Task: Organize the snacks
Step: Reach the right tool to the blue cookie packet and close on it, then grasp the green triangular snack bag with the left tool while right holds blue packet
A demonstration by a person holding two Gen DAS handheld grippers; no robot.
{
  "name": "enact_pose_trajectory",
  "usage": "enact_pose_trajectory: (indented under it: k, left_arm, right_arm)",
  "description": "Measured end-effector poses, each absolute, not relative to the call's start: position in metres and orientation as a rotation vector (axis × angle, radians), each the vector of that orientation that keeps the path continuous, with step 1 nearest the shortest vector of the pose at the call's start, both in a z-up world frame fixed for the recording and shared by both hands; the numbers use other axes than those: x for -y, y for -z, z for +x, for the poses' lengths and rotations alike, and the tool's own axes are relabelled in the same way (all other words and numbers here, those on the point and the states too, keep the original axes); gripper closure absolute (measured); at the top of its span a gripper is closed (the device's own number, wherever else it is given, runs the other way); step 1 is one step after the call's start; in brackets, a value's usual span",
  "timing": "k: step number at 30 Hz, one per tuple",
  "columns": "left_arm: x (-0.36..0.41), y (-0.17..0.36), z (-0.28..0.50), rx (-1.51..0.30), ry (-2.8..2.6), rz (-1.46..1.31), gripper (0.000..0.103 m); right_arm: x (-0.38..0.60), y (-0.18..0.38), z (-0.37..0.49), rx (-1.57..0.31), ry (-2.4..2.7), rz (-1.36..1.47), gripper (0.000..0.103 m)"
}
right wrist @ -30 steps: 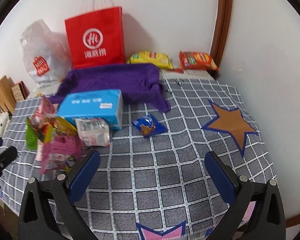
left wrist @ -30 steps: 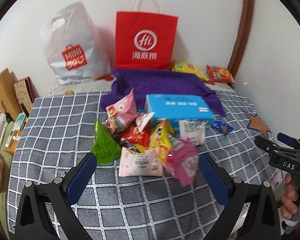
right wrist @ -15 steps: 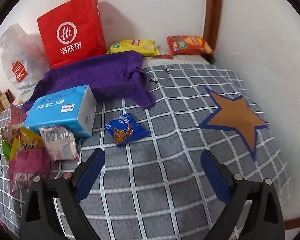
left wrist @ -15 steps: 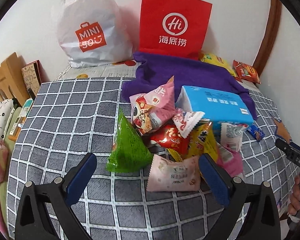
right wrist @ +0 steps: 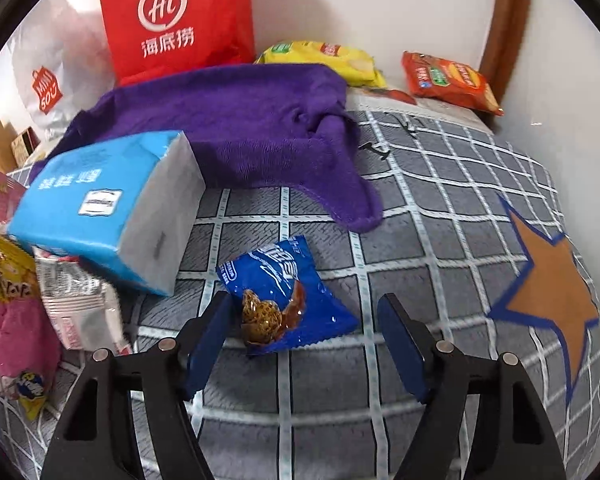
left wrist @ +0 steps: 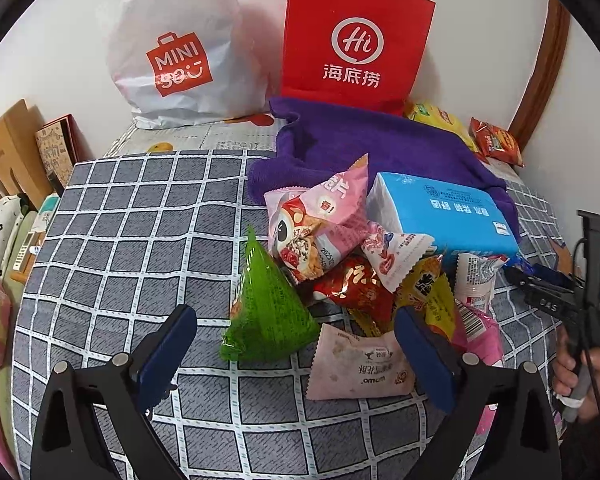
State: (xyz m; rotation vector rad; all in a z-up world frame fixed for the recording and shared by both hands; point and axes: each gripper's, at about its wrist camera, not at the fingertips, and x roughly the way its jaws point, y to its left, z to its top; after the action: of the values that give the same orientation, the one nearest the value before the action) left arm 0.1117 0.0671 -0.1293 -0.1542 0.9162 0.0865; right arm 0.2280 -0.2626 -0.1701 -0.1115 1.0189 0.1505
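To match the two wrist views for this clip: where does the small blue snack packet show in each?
Left wrist view: only a sliver of the small blue snack packet peeks out at right, behind the light blue tissue pack.
Right wrist view: it lies lower centre on the grey checked cover, between the closing right gripper fingers, not yet pinched.
Shared landmark: the red paper bag.
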Motion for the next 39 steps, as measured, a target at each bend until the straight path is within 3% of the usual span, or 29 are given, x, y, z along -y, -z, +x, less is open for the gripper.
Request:
enact_pose_trajectory:
  k: [7,12,19,28,31,35,39]
  left_arm:
    - [-0.072,0.132,0.116,-0.916,-0.057,-0.207,0.004]
    - [-0.070,0.130,0.119,-0.911,-0.058,-0.177,0.004]
    - [-0.086,0.146,0.123,-0.953,-0.112,-0.214,0.005]
    - [-0.094,0.168,0.131,-0.994,-0.143,-0.211,0.017]
    - [-0.095,0.172,0.132,-0.997,-0.131,-0.229,0.025]
    - [-0.093,0.170,0.131,-0.985,-0.093,-0.248,0.048]
    - [-0.090,0.164,0.127,-0.974,-0.098,-0.217,0.050]
  right_arm:
    - [0.257,0.173,0.236,-0.978,-0.163,-0.124,0.030]
    - [0.257,0.173,0.235,-0.956,-0.193,-0.126,0.048]
    - [0.260,0.170,0.223,-0.947,-0.195,-0.130,0.055]
    - [0.263,0.163,0.200,-0.946,-0.213,-0.128,0.056]
    - [0.263,0.162,0.192,-0.958,-0.223,-0.111,0.056]
    - [0.261,0.161,0.185,-0.958,-0.216,-0.119,0.056]
    - [0.258,0.159,0.182,-0.966,-0.216,-0.108,0.056]
